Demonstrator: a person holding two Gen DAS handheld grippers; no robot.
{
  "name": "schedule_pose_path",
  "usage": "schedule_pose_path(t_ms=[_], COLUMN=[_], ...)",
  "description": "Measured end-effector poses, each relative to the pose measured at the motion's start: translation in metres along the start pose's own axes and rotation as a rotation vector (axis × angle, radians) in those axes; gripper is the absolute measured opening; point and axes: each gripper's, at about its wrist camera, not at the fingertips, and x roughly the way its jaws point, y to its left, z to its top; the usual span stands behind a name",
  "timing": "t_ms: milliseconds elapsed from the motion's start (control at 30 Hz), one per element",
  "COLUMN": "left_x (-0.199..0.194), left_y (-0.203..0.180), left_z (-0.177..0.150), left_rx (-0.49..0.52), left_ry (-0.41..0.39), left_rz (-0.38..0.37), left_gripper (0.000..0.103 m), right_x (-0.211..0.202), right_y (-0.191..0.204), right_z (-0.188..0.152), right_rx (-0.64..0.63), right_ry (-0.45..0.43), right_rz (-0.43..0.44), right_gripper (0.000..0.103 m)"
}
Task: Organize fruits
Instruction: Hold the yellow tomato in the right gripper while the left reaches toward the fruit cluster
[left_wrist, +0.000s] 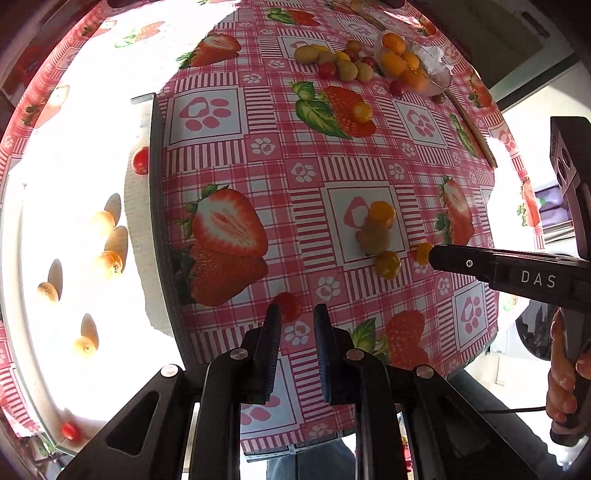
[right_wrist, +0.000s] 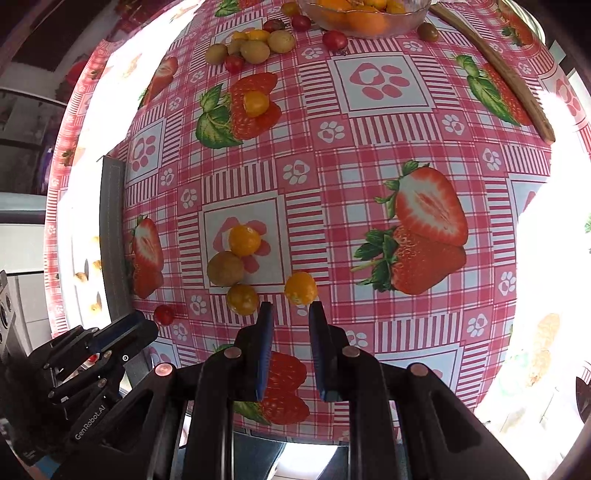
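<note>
My left gripper (left_wrist: 297, 308) points down at the strawberry tablecloth (left_wrist: 258, 147), shut on a small red tomato (left_wrist: 290, 305) at its fingertips. The left finger half hides the tomato. From the right wrist view the same tomato (right_wrist: 164, 314) sits at the tip of the left gripper (right_wrist: 146, 326). My right gripper (right_wrist: 291, 306) is shut on an orange fruit (right_wrist: 301, 288) at its tips. This fruit (left_wrist: 422, 252) peeks past the right gripper (left_wrist: 433, 255) in the left wrist view. Two orange fruits and a brownish one (right_wrist: 225, 268) lie clustered just left of it.
A glass bowl (left_wrist: 441, 72) of orange fruits stands at the far side, with mixed green, yellow and red fruits (right_wrist: 255, 48) beside it. A lone orange fruit (right_wrist: 256, 103) lies mid-table. On the left a glaring white surface (left_wrist: 74, 184) carries several pale fruits and red tomatoes (left_wrist: 140, 160).
</note>
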Motion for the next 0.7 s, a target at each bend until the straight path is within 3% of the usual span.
schedule_pose_path(t_ms=[167, 233, 300, 500, 600, 700], left_x=[0.018, 0.02, 0.024, 0.037, 0.04, 0.042], left_y=[0.001, -0.002, -0.01, -0.025, -0.03, -0.035], left_z=[0.0, 0.001, 0.003, 0.004, 0.004, 0.005], left_rx=[-0.001, 0.011, 0.043, 0.103, 0.115, 0.124], left_ry=[0.017, 0.007, 0.007, 0.01, 0.009, 0.009], left_rz=[0.05, 0.032, 0.062, 0.111, 0.129, 0.138], left_gripper=[0.021, 0.031, 0.038, 0.038, 0.038, 0.038], right_x=[0.004, 0.007, 0.008, 0.016, 0.022, 0.027], right_y=[0.009, 0.01, 0.01, -0.003, -0.006, -0.006], right_z=[-0.002, -0.003, -0.004, -0.005, -0.003, -0.003], right_rx=[-0.018, -0.02, -0.017, 0.019, 0.018, 0.018], right_ry=[0.01, 0.012, 0.014, 0.004, 0.007, 0.003], right_rz=[-0.011, -0.015, -0.02, -0.055, -0.069, -0.069], right_gripper=[0.021, 0.021, 0.021, 0.022, 0.033, 0.033])
